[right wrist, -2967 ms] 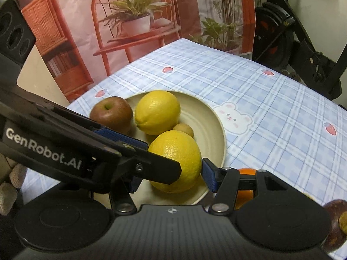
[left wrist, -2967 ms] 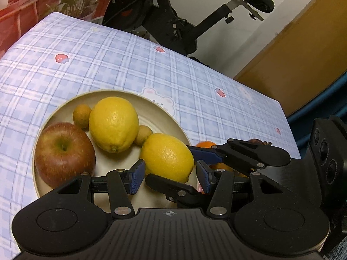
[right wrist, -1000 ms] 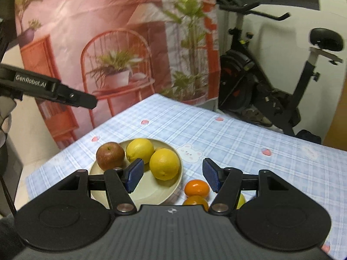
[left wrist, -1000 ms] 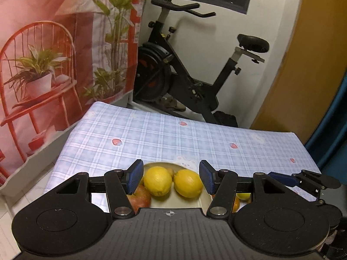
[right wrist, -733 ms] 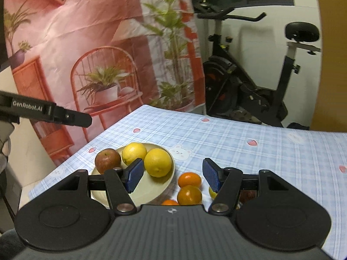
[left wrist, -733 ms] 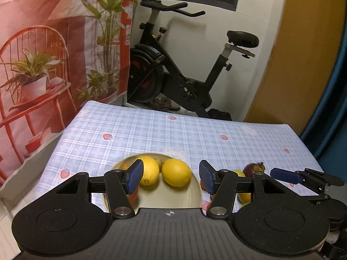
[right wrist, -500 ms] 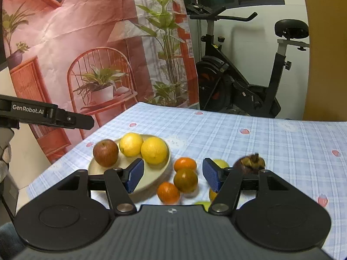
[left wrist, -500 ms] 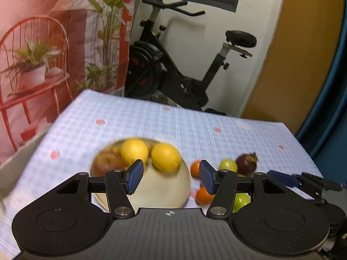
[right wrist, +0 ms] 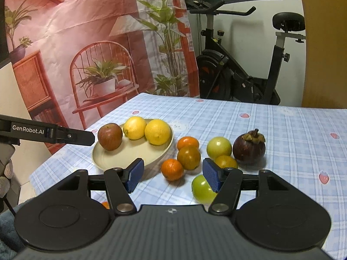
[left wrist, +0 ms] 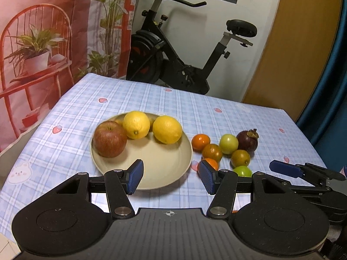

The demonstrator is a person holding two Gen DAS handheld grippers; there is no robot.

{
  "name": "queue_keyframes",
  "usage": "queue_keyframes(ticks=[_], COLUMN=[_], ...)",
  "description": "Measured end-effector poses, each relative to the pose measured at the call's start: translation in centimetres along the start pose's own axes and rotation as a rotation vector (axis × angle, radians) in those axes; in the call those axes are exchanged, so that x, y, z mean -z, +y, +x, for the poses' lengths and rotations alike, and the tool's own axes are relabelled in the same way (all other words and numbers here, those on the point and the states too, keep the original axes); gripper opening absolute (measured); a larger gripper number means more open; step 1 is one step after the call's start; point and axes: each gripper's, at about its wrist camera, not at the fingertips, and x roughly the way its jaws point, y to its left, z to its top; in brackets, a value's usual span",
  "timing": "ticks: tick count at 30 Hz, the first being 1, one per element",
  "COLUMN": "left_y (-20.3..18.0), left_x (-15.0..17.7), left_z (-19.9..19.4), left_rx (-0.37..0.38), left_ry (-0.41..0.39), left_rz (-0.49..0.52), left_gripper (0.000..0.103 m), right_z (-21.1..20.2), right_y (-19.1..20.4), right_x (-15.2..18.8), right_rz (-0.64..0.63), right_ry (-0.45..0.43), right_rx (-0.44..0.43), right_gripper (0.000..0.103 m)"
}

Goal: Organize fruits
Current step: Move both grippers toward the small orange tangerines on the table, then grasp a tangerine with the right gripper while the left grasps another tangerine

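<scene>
A cream plate (left wrist: 156, 166) (right wrist: 130, 158) holds a red apple (left wrist: 110, 139) (right wrist: 110, 136) and two lemons (left wrist: 167, 129) (right wrist: 157, 131). To its right on the cloth lie several small oranges (right wrist: 172, 169), green fruits (right wrist: 218, 146) and a dark mangosteen (left wrist: 247, 140) (right wrist: 249, 147). My left gripper (left wrist: 171, 176) hangs open and empty above the plate's near rim. Equally empty, my right gripper (right wrist: 173, 174) is open over the near orange, with a green fruit (right wrist: 202, 187) just behind its right pad. Each gripper's finger shows at the edge of the other's view.
The table carries a blue checked cloth (left wrist: 134, 99) with strawberry and bear prints. An exercise bike (left wrist: 184, 60) stands behind the far edge, a printed red backdrop (right wrist: 86, 54) hangs at the left, and a wooden door (left wrist: 299, 54) is at the right.
Both grippers have drawn back from the plate and sunk a little, leaving a lemon on it. The loose fruits to the right of the plate have come into view.
</scene>
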Motion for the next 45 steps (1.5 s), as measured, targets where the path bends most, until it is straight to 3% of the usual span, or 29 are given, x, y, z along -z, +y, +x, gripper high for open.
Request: queue_keyframes(ticks=[14,24,38,45], left_y=[-1.2,-1.3,-1.6,-1.9], left_x=[2.4,2.9,3.1,3.1], left_z=[1.1,1.7,2.1,2.3], left_rx=[0.019,0.019,0.019,0.024], left_ry=[0.049,0.055,0.067,0.078], left_rz=[0.048,0.053,0.063,0.067], left_gripper=[0.059,0.059,0.059,0.059], right_z=[0.2,1.0,2.5,2.6], right_y=[0.2,0.6,0.7,1.1], right_x=[3.6,4.6,5.5,5.6], right_rz=[0.051,0.008,-0.02,-0.055], right_ry=[0.091,0.131,0.169,0.17], right_rx=[-0.039,-0.07,-0.089,-0.093], right_gripper=[0.063,0.048,0.037,0.037])
